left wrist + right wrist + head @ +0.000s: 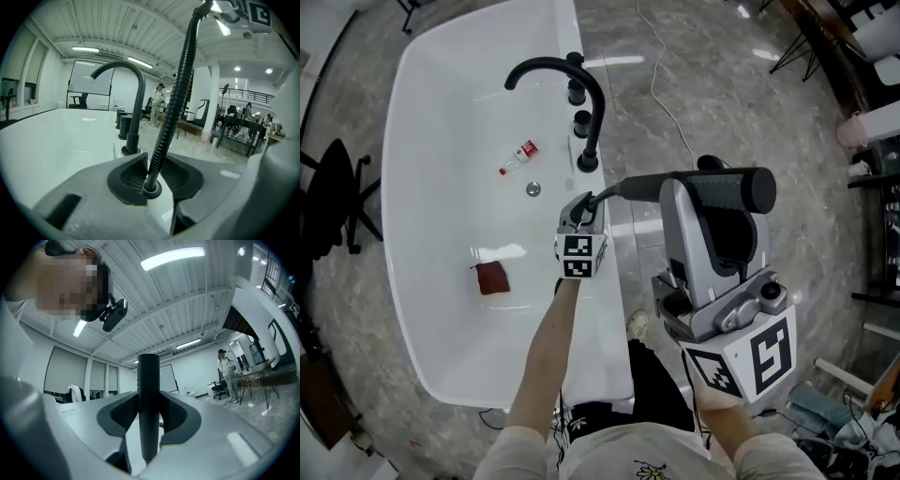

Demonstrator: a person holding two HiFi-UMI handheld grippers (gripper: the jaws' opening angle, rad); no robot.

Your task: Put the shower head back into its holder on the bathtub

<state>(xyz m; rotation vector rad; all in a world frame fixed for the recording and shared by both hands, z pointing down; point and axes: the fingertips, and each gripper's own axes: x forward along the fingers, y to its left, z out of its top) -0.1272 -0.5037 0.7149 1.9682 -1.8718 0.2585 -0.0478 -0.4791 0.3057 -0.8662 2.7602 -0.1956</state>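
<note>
Left claw (pixel 153 169): jaws part-open, pads snug on black corrugated hose (pixel 174 98), just above black ring (pixel 151 189) where hose enters bathtub (pixel 441 112) rim.
Right claw (pixel 149 414): jaws wide, clamped on black handle of shower head (pixel 149 376).
Shower head held level in air, right of tub rim, over floor; not in holder.
Black faucet (pixel 574 84) on rim beyond left claw.
In tub: small bottle (pixel 521 155), red-brown cloth (pixel 493 278).
</note>
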